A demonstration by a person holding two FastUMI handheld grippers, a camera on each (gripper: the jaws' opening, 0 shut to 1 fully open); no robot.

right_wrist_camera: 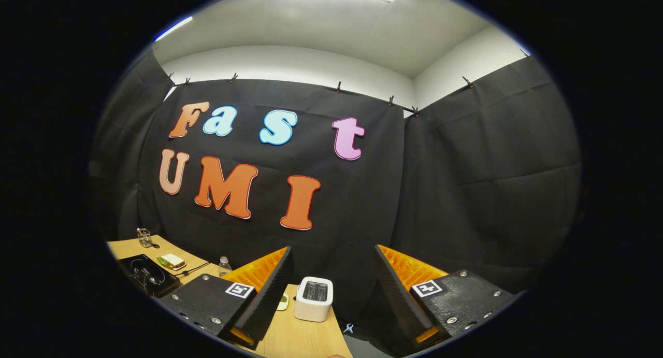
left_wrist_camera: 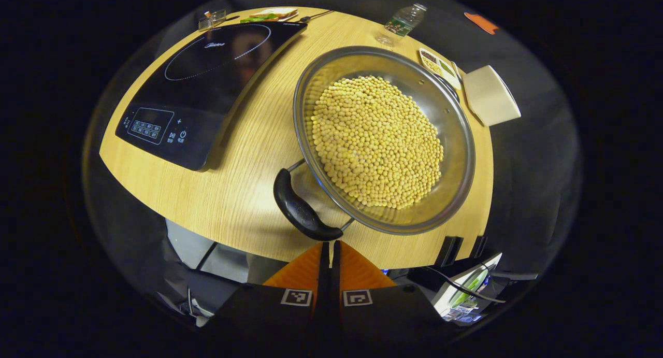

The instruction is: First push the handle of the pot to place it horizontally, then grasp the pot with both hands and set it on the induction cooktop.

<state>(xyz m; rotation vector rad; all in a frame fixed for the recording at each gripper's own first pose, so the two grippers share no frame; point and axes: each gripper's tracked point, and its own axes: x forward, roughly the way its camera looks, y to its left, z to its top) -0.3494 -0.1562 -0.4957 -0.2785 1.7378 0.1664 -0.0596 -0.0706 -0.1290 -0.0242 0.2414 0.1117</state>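
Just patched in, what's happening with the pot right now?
The left claw, its fingers shut together, sits just short of the black handle of the steel pot, which is full of soybeans and rests on the wooden table beside the induction cooktop, not on it. The handle points toward the table's near edge, so this looks like the push step. The right claw is open and raised, facing the booth wall, with a white toaster beyond its fingers.

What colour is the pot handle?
Black, glossy; the pot handle shows best in the left gripper view.
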